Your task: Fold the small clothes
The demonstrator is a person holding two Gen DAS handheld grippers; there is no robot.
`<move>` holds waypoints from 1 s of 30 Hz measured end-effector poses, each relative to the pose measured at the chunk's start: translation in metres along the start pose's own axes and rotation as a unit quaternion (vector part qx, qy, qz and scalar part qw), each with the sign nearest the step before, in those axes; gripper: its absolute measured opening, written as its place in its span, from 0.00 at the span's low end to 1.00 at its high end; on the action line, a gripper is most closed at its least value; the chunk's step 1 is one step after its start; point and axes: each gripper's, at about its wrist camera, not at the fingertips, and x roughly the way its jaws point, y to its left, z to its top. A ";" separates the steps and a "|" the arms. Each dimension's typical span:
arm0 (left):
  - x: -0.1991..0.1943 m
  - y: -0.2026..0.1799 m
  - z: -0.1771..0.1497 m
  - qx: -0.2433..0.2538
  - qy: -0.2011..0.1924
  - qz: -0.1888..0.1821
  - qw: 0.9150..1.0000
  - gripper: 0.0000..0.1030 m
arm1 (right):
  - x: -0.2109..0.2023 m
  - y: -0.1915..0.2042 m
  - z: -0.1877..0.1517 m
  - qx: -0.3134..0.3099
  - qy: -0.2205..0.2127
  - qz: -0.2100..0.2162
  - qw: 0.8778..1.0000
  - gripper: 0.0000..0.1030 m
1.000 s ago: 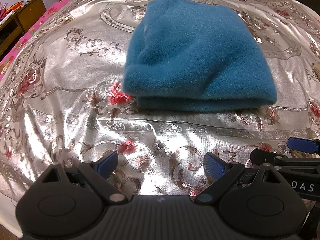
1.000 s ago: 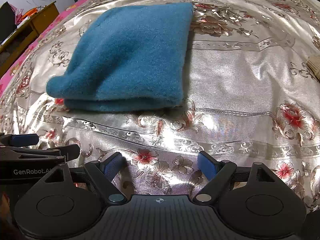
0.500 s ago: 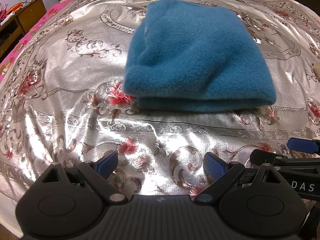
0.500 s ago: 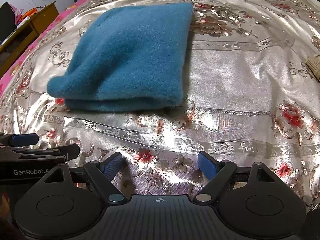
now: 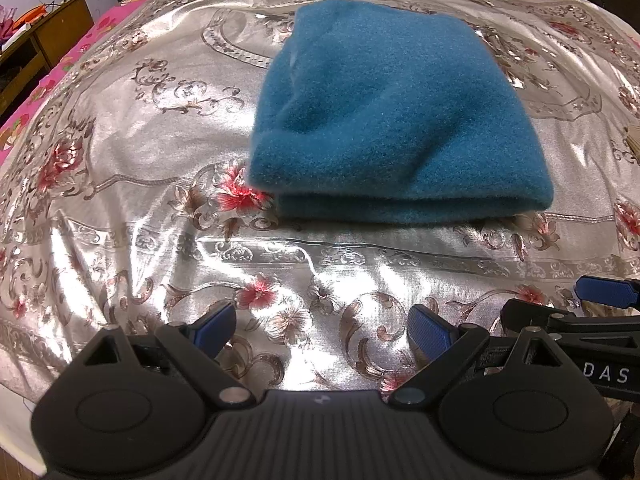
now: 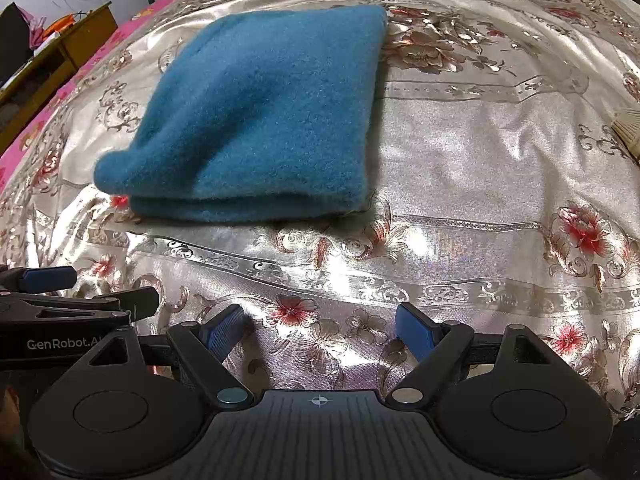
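The blue fleece garment (image 5: 396, 120) is already folded into a neat, roughly rectangular bundle, a few fuzzy teal layers stacked flat with the folded edge facing the cameras. It's lying on the shiny silver floral bedspread (image 5: 160, 168), around the middle of it, with the near left corner bulging a bit and nothing touching it.

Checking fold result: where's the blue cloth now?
Blue cloth lies folded on the silver floral bedspread, ahead of both open grippers, touching neither; upper centre in left view, upper left in right.
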 end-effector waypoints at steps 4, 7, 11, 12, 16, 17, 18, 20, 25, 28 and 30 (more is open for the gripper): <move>-0.001 0.000 0.000 0.002 -0.004 0.003 1.000 0.94 | 0.000 0.000 0.000 0.000 0.000 0.000 1.000 0.83; -0.002 0.000 0.000 0.002 -0.005 0.004 1.000 0.94 | 0.000 0.000 0.000 0.000 0.000 0.000 1.000 0.83; -0.002 0.000 0.000 0.002 -0.004 0.003 1.000 0.94 | -0.001 0.000 -0.001 0.000 0.000 0.000 1.000 0.83; -0.002 0.000 0.000 0.002 -0.004 0.003 1.000 0.94 | 0.000 0.000 0.000 0.000 0.000 0.000 1.000 0.83; -0.002 0.000 0.000 0.002 -0.005 0.004 1.000 0.94 | 0.000 0.000 0.000 0.000 0.001 0.000 1.000 0.83; -0.002 0.000 0.000 0.001 -0.005 0.003 1.000 0.94 | 0.000 0.001 0.000 0.000 0.001 0.000 1.000 0.83; -0.002 0.000 0.000 0.001 -0.004 0.003 1.000 0.94 | 0.000 0.000 -0.001 0.000 0.001 0.000 1.000 0.83; -0.002 0.000 0.000 0.001 -0.004 0.003 1.000 0.94 | 0.000 0.001 0.000 -0.001 0.001 0.000 1.000 0.83; -0.002 0.000 0.000 0.002 -0.005 0.004 1.000 0.94 | 0.000 0.001 0.000 0.000 0.001 0.000 1.000 0.83; -0.002 0.000 0.000 0.002 -0.006 0.004 1.000 0.94 | 0.000 0.001 0.000 -0.001 0.001 0.000 1.000 0.83; -0.002 0.000 0.000 0.003 -0.007 0.005 1.000 0.94 | 0.000 0.001 0.000 -0.001 0.001 0.000 1.000 0.83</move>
